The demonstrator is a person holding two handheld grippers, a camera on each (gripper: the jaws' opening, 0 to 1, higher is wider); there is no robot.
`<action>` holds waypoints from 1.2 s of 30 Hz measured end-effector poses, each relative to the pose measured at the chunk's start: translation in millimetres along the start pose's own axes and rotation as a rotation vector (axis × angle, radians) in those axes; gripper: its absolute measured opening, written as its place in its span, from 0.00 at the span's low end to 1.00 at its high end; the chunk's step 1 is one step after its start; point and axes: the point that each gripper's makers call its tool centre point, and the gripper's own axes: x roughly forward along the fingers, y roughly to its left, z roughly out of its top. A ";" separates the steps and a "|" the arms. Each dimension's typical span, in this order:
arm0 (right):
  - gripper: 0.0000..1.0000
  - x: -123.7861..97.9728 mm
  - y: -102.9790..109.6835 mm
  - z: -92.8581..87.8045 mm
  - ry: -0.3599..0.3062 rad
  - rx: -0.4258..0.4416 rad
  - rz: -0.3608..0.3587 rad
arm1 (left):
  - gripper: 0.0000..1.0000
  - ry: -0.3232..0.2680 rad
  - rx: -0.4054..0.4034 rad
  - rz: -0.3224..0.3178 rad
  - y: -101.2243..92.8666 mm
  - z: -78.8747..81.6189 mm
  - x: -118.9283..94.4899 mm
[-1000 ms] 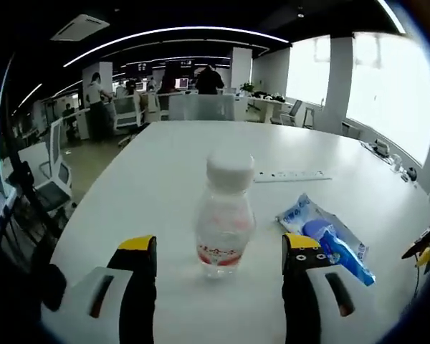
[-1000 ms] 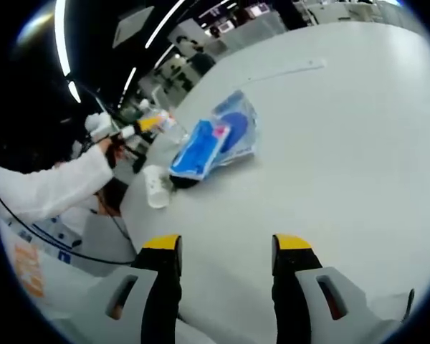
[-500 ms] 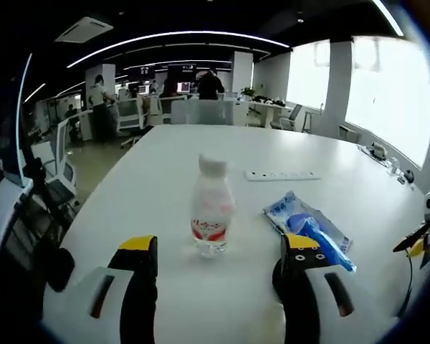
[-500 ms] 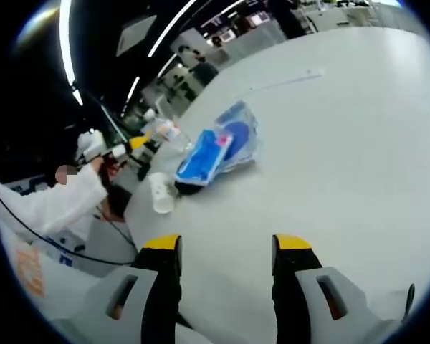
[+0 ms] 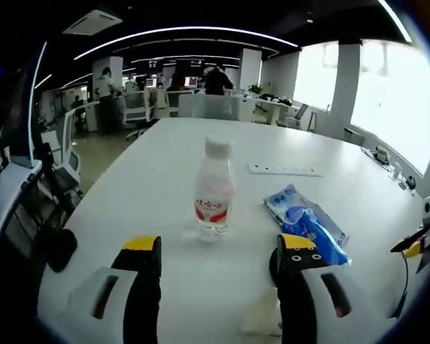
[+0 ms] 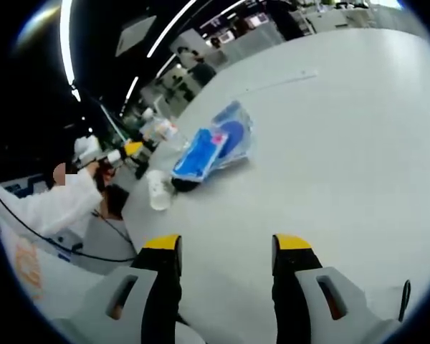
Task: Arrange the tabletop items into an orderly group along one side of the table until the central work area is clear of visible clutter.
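A: Start from the left in the left gripper view. What's there?

B: The left gripper at 6 o'clock, jaws spread wide with nothing between them. Ahead of it, toward 12, a small bottle stands upright on the white table, white cap, red label. At about 3 o'clock lies a blue packet, near the right jaw tip. A crumpled pale wrapper lies just inside that jaw (partly hidden by it). Further off, at 1 o'clock, a power strip lies flat.

A: And the right gripper view?

B: At 9 o'clock a white sleeve reaches in, the left gripper beyond it. Then a small white cup at 10 o'clock, just beside a dark object I can't identify, and the blue packet next to that. The right gripper sits at 6 o'clock, released, holding nothing, over bare table.
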 end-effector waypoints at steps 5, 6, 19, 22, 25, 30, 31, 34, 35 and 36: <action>0.48 -1.3 -6.2 1.6 -0.001 0.009 -0.013 | 0.62 0.004 -0.013 -0.012 -4.0 -3.2 -3.1; 0.48 -2.3 -8.1 1.8 -0.001 0.010 -0.016 | 0.61 0.004 -0.019 -0.016 -4.9 -4.2 -4.3; 0.47 -9.2 -21.3 -4.4 -0.002 0.066 -0.042 | 0.50 0.088 -0.181 -0.139 -36.6 -64.8 -16.2; 0.47 -8.8 -21.5 -4.7 -0.004 0.073 -0.041 | 0.49 0.112 -0.189 -0.159 -40.6 -73.9 -15.6; 0.47 -7.9 -22.7 -4.9 -0.003 0.075 -0.040 | 0.49 0.119 -0.197 -0.167 -41.0 -76.3 -13.7; 0.47 -7.4 -22.4 -6.3 0.003 0.075 -0.041 | 0.47 0.173 -0.105 -0.239 -56.8 -83.8 -9.3; 0.47 -7.6 -22.2 -6.3 0.003 0.077 -0.041 | 0.44 0.185 -0.090 -0.255 -60.2 -86.1 -8.4; 0.47 -8.0 -21.5 -6.8 0.005 0.076 -0.044 | 0.36 0.209 -0.075 -0.276 -68.6 -89.6 -7.4; 0.47 -8.1 -21.6 -6.8 0.006 0.076 -0.045 | 0.35 0.213 -0.075 -0.278 -69.8 -90.2 -7.0; 0.46 -8.3 -21.4 -7.0 0.006 0.076 -0.047 | 0.34 0.217 -0.077 -0.279 -70.2 -91.1 -6.8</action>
